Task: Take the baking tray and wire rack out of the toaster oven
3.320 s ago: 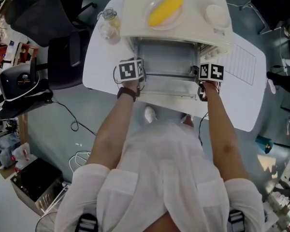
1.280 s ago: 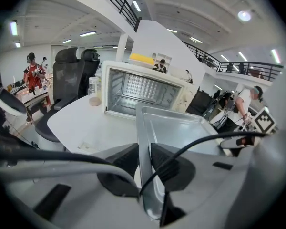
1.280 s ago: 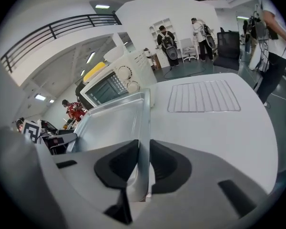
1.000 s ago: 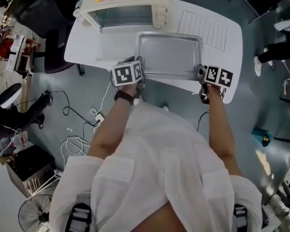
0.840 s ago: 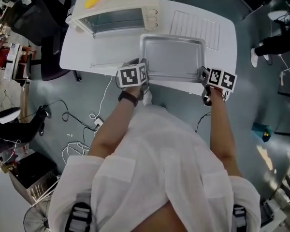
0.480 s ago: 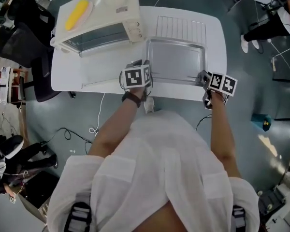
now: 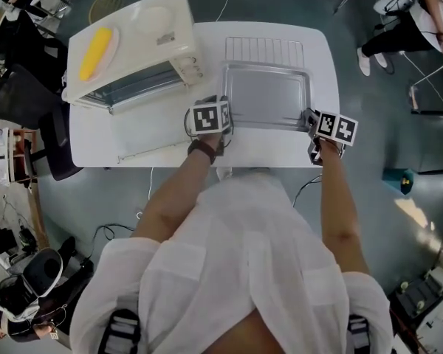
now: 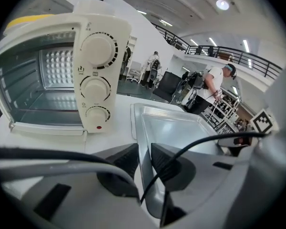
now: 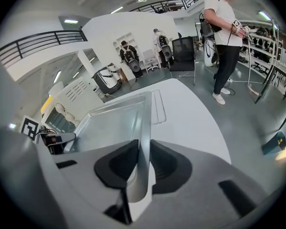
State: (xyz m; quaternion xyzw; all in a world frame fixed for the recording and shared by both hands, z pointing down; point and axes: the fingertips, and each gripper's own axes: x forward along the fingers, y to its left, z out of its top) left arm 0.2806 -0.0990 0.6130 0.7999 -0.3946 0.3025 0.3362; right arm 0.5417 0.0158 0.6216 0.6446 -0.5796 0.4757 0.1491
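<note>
The baking tray (image 7: 269, 94) is held at the centre of the frame, over the white surface (image 7: 118, 135). Its left rim is clamped by the left tool (image 7: 227, 120), and its right rim by the right tool (image 7: 311, 130). The wire rack (image 7: 264, 50) is seen flat on the surface just behind the tray. The toaster oven (image 7: 133, 43) stands at the upper left with its door open, and a yellow item (image 7: 94, 52) is laid on its top.
</note>
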